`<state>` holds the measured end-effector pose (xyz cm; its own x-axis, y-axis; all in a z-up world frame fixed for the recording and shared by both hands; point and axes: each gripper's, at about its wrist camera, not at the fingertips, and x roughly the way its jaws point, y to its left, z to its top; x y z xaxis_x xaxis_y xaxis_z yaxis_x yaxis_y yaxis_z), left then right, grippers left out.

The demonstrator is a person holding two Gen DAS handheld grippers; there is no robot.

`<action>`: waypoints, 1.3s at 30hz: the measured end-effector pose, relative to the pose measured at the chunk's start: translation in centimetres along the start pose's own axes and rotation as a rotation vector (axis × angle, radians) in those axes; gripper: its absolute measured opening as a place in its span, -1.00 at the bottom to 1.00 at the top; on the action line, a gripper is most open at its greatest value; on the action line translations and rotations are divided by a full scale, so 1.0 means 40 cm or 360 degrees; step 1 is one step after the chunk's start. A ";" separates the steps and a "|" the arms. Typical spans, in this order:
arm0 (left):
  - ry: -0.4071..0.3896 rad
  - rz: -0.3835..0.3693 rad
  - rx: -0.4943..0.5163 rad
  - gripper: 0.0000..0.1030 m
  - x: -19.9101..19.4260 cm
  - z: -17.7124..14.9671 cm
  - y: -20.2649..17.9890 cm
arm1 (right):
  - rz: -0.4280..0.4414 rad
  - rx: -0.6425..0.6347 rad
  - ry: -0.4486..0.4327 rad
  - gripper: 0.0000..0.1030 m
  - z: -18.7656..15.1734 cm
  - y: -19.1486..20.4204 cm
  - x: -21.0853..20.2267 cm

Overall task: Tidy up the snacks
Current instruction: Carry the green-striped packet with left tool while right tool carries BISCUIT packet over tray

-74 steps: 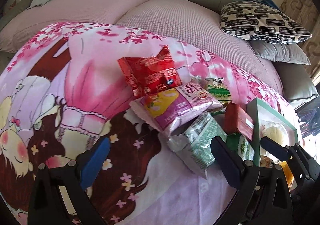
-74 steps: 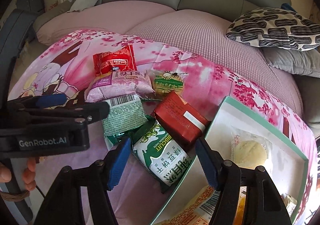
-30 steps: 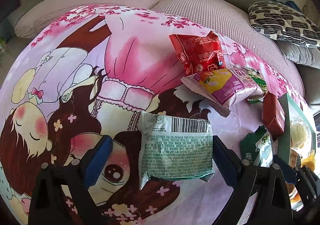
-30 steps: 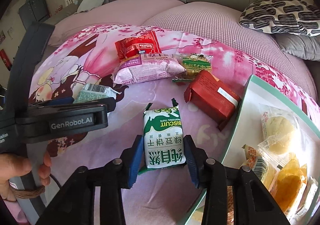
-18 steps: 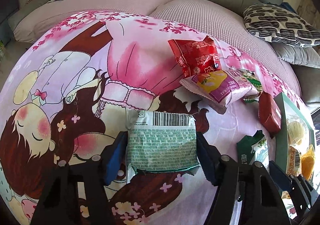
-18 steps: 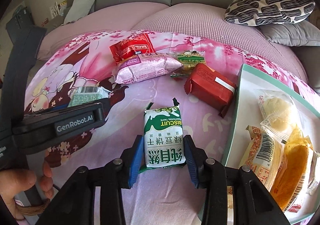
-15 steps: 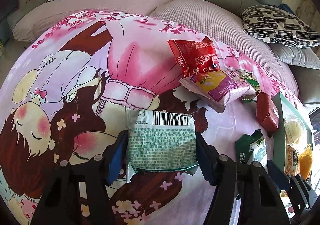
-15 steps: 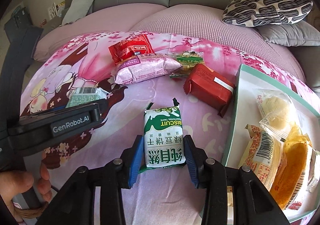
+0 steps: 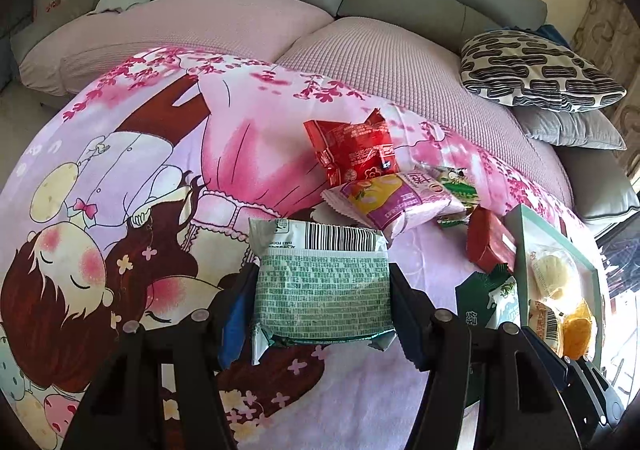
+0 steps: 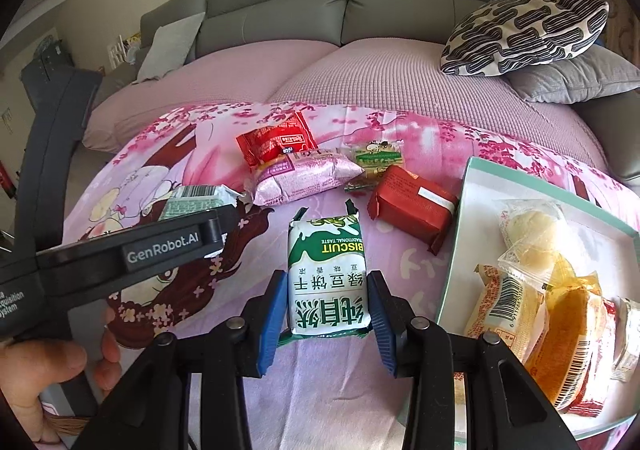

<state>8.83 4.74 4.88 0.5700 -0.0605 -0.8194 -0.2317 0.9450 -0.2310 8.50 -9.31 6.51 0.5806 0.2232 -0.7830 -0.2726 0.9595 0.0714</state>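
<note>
My left gripper has a green-and-silver snack packet between its blue pads, barcode end away from me. The jaws are still closing and the pads press on both sides of the packet. It hangs a little above the cartoon blanket. My right gripper is shut on a green-and-white biscuit packet, which is held just over the blanket. The right wrist view shows the left gripper's body to the left, with the silver packet's end sticking out past it.
A teal-rimmed white tray at the right holds several wrapped cakes. On the blanket lie a red packet, a pink packet, a small green-yellow packet and a dark red block. Sofa cushions and a patterned pillow lie behind.
The left jaws have closed from wide open onto the green-and-silver packet and lifted it slightly. The right gripper, still holding the biscuit packet, has risen a little and tilted.
</note>
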 end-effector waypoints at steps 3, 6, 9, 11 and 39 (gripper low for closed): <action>-0.0027 -0.0014 0.0020 0.24 -0.017 0.004 -0.017 | 0.0017 0.0019 -0.0026 -0.18 0.004 -0.010 -0.016; -0.0043 -0.0044 0.0039 0.24 -0.029 0.005 -0.036 | 0.0025 0.0042 -0.0048 -0.18 0.006 -0.023 -0.030; -0.0057 -0.0054 0.0078 0.24 -0.038 0.005 -0.062 | 0.0028 0.0075 -0.0076 -0.18 0.011 -0.042 -0.046; -0.0062 -0.0070 0.0099 0.24 -0.042 0.006 -0.079 | 0.0019 0.0097 -0.0092 -0.18 0.013 -0.057 -0.055; 0.0040 -0.0328 0.0587 0.24 0.063 0.018 -0.510 | -0.0503 0.0747 -0.0259 -0.18 -0.035 -0.527 -0.168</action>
<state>15.55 -14.44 7.91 0.5543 -0.2637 -0.7894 0.1855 0.9638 -0.1917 9.28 -31.28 9.39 0.6988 -0.0982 -0.7085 0.2800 0.9490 0.1446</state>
